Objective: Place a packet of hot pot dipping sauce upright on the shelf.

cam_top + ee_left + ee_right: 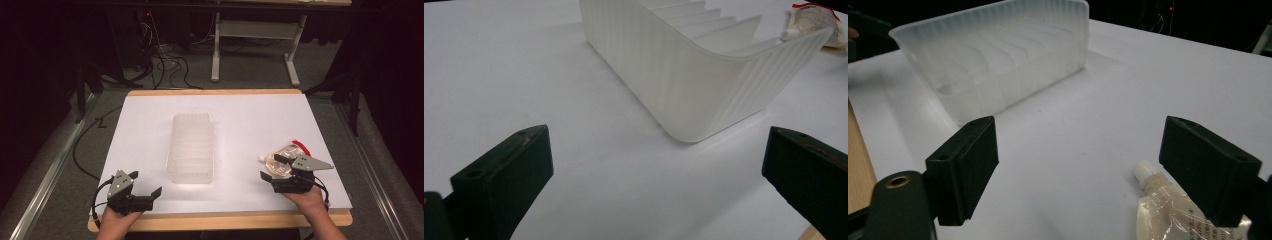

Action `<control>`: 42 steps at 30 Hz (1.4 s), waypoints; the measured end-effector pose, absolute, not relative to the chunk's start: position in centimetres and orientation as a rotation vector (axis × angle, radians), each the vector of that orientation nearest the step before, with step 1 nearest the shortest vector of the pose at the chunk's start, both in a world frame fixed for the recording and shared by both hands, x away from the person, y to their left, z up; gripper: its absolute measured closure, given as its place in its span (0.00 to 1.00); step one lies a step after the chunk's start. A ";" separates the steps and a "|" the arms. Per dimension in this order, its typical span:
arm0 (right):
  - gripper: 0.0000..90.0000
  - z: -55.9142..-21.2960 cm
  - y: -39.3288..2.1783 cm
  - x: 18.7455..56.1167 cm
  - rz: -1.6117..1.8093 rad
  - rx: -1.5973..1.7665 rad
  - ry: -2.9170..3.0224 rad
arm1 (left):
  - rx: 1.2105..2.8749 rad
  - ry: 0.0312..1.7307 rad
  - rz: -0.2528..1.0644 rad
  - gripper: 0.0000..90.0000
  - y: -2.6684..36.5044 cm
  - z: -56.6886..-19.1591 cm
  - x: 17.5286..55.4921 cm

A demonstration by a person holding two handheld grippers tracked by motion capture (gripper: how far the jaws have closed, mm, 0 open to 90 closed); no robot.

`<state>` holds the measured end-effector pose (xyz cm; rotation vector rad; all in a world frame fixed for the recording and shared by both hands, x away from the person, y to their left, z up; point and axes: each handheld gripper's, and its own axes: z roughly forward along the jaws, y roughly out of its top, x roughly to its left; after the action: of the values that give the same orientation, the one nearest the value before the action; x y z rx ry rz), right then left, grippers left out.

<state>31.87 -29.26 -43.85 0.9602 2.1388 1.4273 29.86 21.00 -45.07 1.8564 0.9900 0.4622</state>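
Observation:
A translucent white ribbed bin (pixel 190 147) stands in the middle of the white table top (pixel 150 115); it appears again in the left gripper view (pixel 694 75) and the right gripper view (pixel 998 60). A clear spouted pouch (pixel 281 161) with a red patch lies at the right, its white spout (pixel 1144 172) just inside my right gripper's far jaw. My right gripper (pixel 274 167) stands open over the pouch's near side. My left gripper (pixel 145 183) rests open near the front left edge, nothing between its jaws (pixel 659 170).
The table's wooden edge (pixel 220 220) runs along the front. Beyond the table stand a white desk frame (pixel 255 45) and tangled cables (pixel 165 60) on the grey floor. A cable (pixel 82 150) trails left of the table.

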 end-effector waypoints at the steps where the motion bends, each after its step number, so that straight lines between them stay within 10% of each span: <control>1: 0.19 -43.9 -29.1 31.8 1.413 0.954 2.145 | 1.852 0.987 0.465 0.01 21.1 -45.0 29.8; 42: 0.41 -45.6 -34.4 30.8 1.268 1.193 2.083 | 1.849 0.962 0.432 0.01 19.4 -44.9 32.0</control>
<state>30.84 -34.38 -45.56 1.1932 2.0832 1.2677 32.02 19.40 -44.89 1.8488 0.9616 0.4323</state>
